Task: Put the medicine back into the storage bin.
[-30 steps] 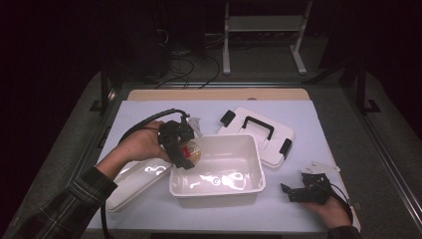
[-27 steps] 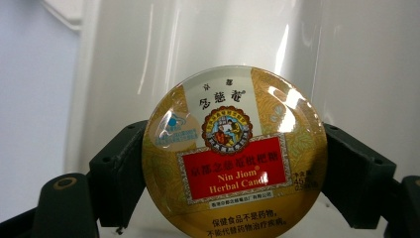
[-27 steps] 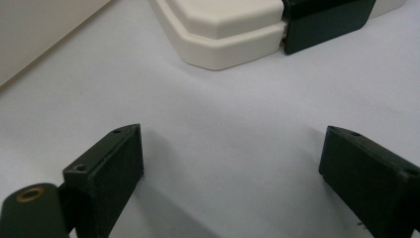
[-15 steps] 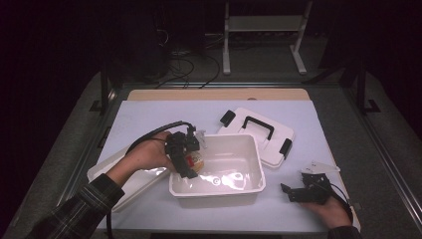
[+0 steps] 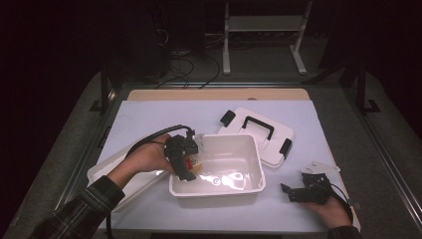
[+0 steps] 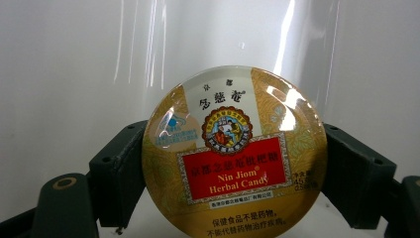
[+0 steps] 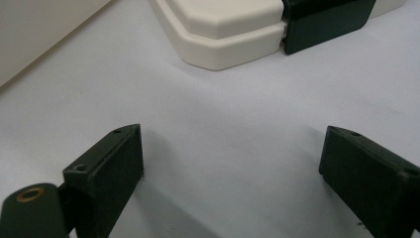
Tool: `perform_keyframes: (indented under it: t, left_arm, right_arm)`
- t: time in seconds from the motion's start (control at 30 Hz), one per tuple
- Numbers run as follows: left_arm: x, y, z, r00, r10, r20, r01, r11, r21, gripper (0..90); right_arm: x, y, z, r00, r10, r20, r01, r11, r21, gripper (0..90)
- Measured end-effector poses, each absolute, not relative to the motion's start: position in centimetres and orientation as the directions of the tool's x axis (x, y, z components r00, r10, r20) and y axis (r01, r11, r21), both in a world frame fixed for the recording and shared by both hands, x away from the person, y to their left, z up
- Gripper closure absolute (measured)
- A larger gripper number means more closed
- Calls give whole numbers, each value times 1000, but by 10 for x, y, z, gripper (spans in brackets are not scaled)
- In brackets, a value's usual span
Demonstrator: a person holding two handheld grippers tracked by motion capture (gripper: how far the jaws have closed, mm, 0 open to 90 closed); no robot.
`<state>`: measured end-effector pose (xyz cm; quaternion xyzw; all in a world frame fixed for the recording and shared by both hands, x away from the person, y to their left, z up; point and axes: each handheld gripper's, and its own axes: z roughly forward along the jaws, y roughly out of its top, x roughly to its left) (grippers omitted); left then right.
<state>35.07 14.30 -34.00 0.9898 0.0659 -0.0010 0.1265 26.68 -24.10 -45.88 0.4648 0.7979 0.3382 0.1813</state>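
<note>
A: Herbal candy tin [image 6: 234, 156] status? We have it pinched between the left gripper [image 5: 185, 160] jaws, just inside the left wall of the white bin [image 5: 251, 186].

B: Placement step, we judge. Next, we lower it to the bin floor and spread the jaws. Our right gripper [image 5: 298, 192] rests spread on the table [image 5: 149, 117], beside the lid [image 5: 271, 144].

— What's my table [image 5: 149, 117] carrying right now?

— I see a pale sheet over it. A white open bin [image 5: 219, 186] sits near the middle, its lid [image 5: 271, 142] with black clips just behind to the right. A second white lid [image 5: 107, 172] lies at left. My right gripper [image 5: 291, 193] rests near the front right.
</note>
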Motion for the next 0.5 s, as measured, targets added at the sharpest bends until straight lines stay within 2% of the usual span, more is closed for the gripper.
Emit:
perform_keyframes:
  t: [0.5]
  left_arm:
    - [350, 152, -323, 989, 146, -19, 145, -941, 305, 179]
  right_arm:
    - [267, -241, -459, -503, 864, 25, 619, 340, 708, 94]
